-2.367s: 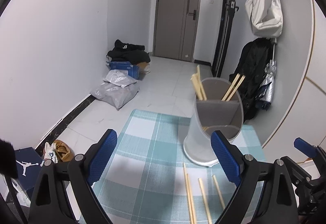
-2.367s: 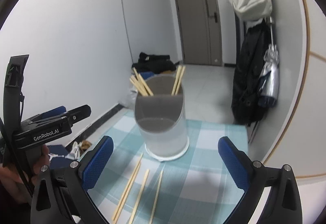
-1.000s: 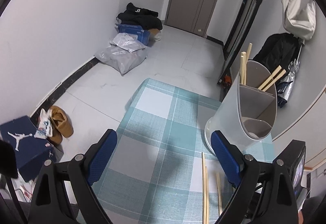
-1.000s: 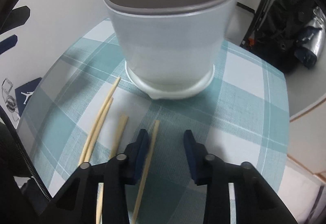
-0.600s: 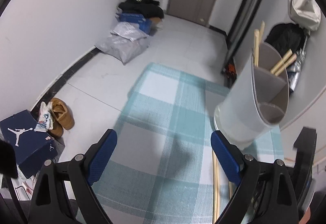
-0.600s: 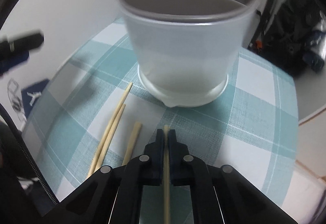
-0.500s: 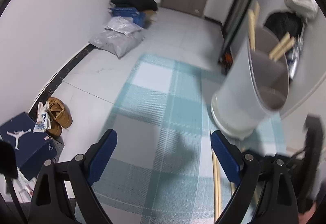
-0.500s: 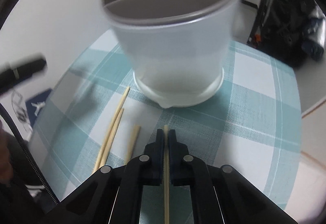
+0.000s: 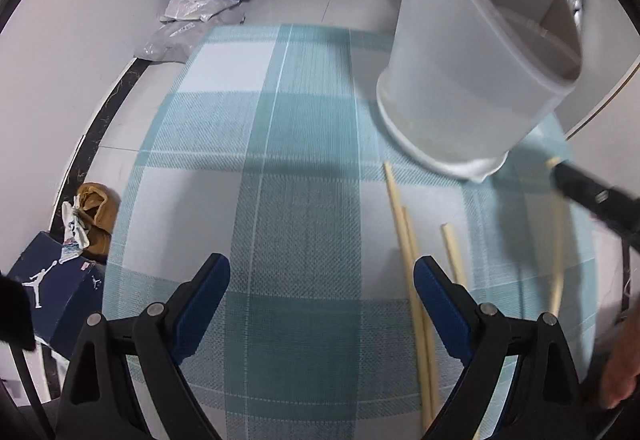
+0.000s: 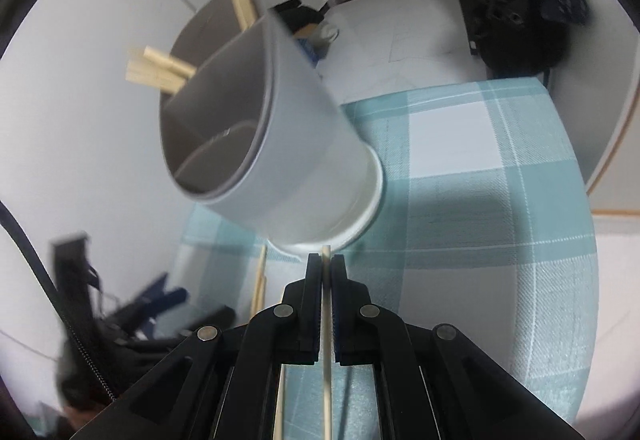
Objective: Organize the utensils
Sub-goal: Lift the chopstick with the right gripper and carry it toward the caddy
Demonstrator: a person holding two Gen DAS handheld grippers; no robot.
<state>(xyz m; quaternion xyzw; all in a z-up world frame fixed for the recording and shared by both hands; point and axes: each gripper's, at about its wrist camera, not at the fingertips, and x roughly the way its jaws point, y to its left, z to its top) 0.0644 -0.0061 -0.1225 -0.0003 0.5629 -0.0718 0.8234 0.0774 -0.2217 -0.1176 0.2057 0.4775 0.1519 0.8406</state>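
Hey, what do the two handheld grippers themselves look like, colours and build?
The left gripper and the right gripper share one design: matte black plastic linkage arms with round silver rivets and blue pads lining the fingers' inner faces. A black cable runs along the right view's left edge. No sleeves are visible.

A woven teal-and-white checked table mat [image 9: 280, 168] is showing broad plaid blocks crossed by thin white lines. The translucent white plastic utensil holder [image 10: 304, 168] is showing a grey inside, and the pale tan wooden chopsticks [image 9: 404, 240] are lying against blue-padded black left gripper [image 9: 320, 304] fingers.
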